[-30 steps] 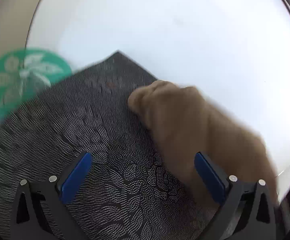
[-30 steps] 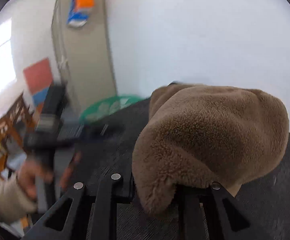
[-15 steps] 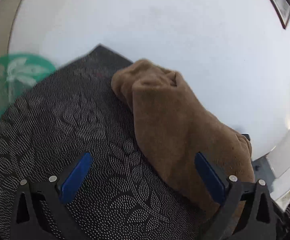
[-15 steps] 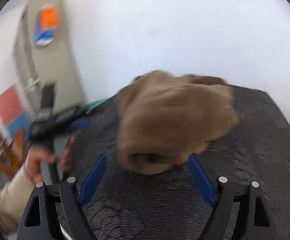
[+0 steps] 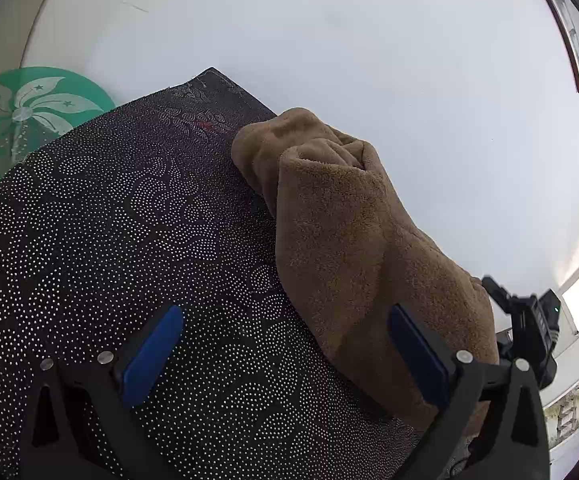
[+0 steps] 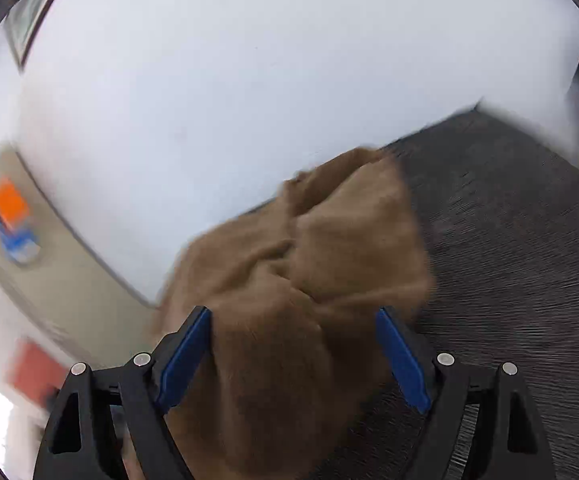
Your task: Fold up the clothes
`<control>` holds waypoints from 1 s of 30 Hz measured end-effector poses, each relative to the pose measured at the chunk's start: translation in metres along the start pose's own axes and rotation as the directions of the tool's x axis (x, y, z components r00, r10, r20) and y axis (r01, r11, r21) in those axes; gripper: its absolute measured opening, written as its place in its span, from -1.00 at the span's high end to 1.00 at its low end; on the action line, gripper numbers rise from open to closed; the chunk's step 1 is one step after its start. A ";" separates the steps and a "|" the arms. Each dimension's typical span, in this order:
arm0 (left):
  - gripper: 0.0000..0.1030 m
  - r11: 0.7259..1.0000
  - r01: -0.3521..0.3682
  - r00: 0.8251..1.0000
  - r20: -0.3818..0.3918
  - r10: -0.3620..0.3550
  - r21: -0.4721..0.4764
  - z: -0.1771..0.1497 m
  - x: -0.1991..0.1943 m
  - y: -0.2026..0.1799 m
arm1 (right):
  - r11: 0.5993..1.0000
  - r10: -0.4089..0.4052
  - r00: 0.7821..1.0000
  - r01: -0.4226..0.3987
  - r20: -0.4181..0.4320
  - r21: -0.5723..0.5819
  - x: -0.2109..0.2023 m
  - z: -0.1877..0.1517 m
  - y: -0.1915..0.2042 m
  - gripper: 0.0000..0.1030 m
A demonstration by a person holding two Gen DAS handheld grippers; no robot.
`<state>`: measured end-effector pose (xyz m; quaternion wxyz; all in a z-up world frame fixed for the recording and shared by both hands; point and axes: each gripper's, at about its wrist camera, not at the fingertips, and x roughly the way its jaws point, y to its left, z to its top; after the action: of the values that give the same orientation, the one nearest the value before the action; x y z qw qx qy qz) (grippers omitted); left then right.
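A brown fleece garment (image 5: 337,232) lies bunched along the right side of a dark dotted tablecloth (image 5: 129,220). My left gripper (image 5: 283,320) is open over the cloth, and its right finger (image 5: 417,360) sits against the garment's near end. In the blurred right wrist view the same garment (image 6: 329,248) lies loosely between the blue pads of my right gripper (image 6: 293,316). Those jaws stand wide and the pads do not press on it. The right gripper's black body (image 5: 529,320) shows beyond the garment in the left wrist view.
A green round mat with a white flower (image 5: 21,112) lies past the cloth's far left edge. A white wall stands close behind the table, with a framed picture (image 5: 577,36) on it. A beige cabinet with an orange and blue label (image 6: 9,216) stands at the left.
My right gripper, shut on the garment a second ago, has opened, let it go and swung over with a roll. The garment has settled lower on the cloth. The left view shifted slightly.
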<state>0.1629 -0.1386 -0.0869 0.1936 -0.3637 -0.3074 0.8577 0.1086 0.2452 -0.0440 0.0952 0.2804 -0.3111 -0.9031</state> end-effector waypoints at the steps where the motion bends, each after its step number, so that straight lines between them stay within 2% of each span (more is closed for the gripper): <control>1: -1.00 1.000 0.000 1.000 -0.001 0.000 0.002 -0.001 -0.001 0.000 | 0.997 0.074 0.997 -0.074 -0.014 0.023 0.007 0.000 0.000 -0.66; 2: -1.00 1.000 0.001 1.000 -0.003 -0.001 0.004 -0.001 -0.003 -0.001 | 0.988 0.149 0.988 -0.147 -0.030 0.035 0.012 -0.001 0.003 -0.66; 3: -1.00 1.000 0.003 1.000 -0.003 -0.003 0.003 -0.002 -0.005 -0.001 | 0.975 0.223 0.973 -0.224 -0.060 -0.007 0.010 -0.010 0.018 -0.66; 5: -1.00 1.000 0.008 1.000 -0.005 -0.008 0.005 -0.003 -0.006 0.000 | 0.925 0.359 0.924 -0.371 -0.131 -0.083 0.006 -0.027 0.048 -0.66; 7: -1.00 1.000 0.012 1.000 -0.007 -0.012 0.007 -0.005 -0.007 -0.001 | 0.873 0.437 0.870 -0.471 -0.229 -0.124 -0.001 -0.053 0.069 -0.66; 8: -1.00 1.000 0.015 1.000 -0.009 -0.015 0.008 -0.006 -0.008 -0.002 | 0.846 0.463 0.841 -0.514 -0.279 -0.145 -0.004 -0.067 0.080 -0.66; 9: -1.00 1.000 0.022 1.000 -0.012 -0.022 0.009 -0.008 -0.011 -0.002 | 0.830 0.454 0.829 -0.527 -0.328 -0.182 -0.007 -0.083 0.089 -0.67; 11: -1.00 1.000 0.005 1.000 -0.009 -0.005 -0.002 -0.010 -0.017 0.000 | 0.807 0.425 0.819 -0.536 -0.387 -0.248 -0.018 -0.113 0.100 -0.70; 13: -1.00 1.000 -0.018 1.000 -0.015 0.018 0.011 -0.016 -0.030 -0.004 | 0.796 0.424 0.791 -0.558 -0.441 -0.236 -0.023 -0.132 0.097 -0.75; 15: -1.00 0.998 -0.046 0.999 -0.020 0.047 0.053 -0.021 -0.039 -0.011 | 0.809 0.411 0.800 -0.541 -0.437 -0.228 -0.028 -0.138 0.089 -0.75; 19: -1.00 0.975 -0.094 0.995 -0.018 0.100 0.202 -0.020 -0.030 -0.041 | 0.828 0.459 0.800 -0.543 -0.386 -0.140 -0.035 -0.131 0.062 -0.76; 21: -1.00 0.967 -0.076 0.996 -0.019 0.083 0.244 -0.023 -0.034 -0.064 | 0.840 0.465 0.803 -0.533 -0.373 -0.100 -0.038 -0.128 0.050 -0.76; 23: -1.00 0.956 -0.088 0.995 -0.025 0.099 0.279 -0.026 -0.034 -0.085 | 0.849 0.470 0.806 -0.524 -0.359 -0.064 -0.042 -0.125 0.039 -0.77; 24: -1.00 0.949 -0.078 0.995 -0.033 0.092 0.304 -0.028 -0.033 -0.096 | 0.852 0.469 0.814 -0.519 -0.343 -0.066 -0.047 -0.120 0.034 -0.81; 27: -1.00 0.896 -0.088 0.990 -0.058 0.125 0.436 -0.037 -0.031 -0.135 | 0.874 0.457 0.853 -0.483 -0.254 -0.049 -0.062 -0.101 0.012 -0.85; 28: -1.00 0.856 -0.102 0.986 -0.063 0.155 0.507 -0.042 -0.028 -0.151 | 0.889 0.438 0.873 -0.456 -0.213 -0.041 -0.068 -0.093 0.002 -0.88; 29: -1.00 0.830 -0.109 0.983 -0.066 0.173 0.547 -0.043 -0.024 -0.160 | 0.904 0.414 0.894 -0.426 -0.173 -0.035 -0.075 -0.086 -0.009 -0.90; 30: -1.00 0.783 -0.111 0.978 -0.072 0.195 0.613 -0.047 -0.020 -0.176 | 0.923 0.376 0.917 -0.384 -0.131 -0.041 -0.084 -0.081 -0.019 -0.93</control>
<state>0.2302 -0.0016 0.0146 0.2491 -0.3622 0.0269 0.8978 0.2232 0.2484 -0.0708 0.2965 0.2656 -0.3235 -0.8584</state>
